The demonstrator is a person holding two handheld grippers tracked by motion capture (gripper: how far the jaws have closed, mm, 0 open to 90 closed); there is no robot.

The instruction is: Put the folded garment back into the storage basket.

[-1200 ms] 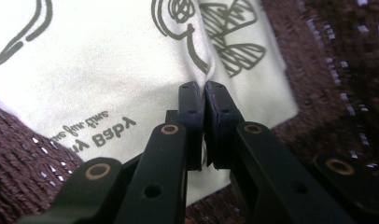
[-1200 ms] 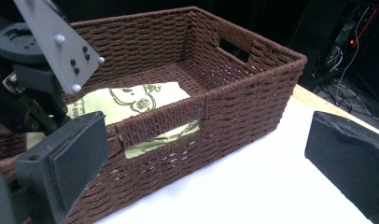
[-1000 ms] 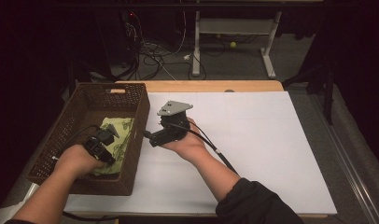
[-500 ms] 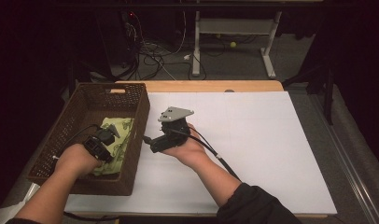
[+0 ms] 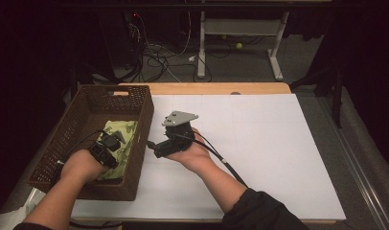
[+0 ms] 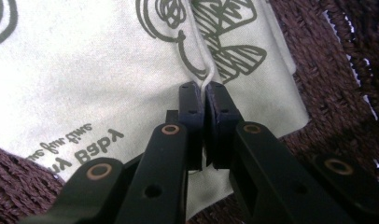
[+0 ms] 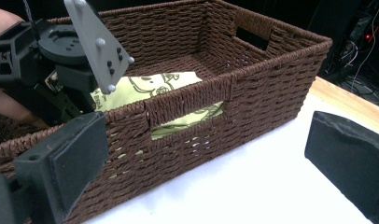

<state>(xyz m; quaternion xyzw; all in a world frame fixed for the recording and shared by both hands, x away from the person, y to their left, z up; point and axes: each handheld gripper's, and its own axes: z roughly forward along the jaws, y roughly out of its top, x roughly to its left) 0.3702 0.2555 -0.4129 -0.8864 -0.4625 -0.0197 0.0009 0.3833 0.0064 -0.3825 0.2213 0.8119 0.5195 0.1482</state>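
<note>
Tongs in your left hand (image 6: 204, 100) have just squeezed shut on a fold of the green cloth (image 6: 99, 70), which lies in the brown basket (image 5: 135, 139). Now you can lift it. Your right tongs (image 7: 211, 163) wait spread wide beside the basket.

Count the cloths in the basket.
1. A pale green printed cloth lies on the floor of the brown woven basket, pinched by the left gripper. More could be hidden beneath it.

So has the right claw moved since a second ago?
Yes. The right claw has dropped slightly toward the table's near edge, alongside the basket's right wall.
</note>
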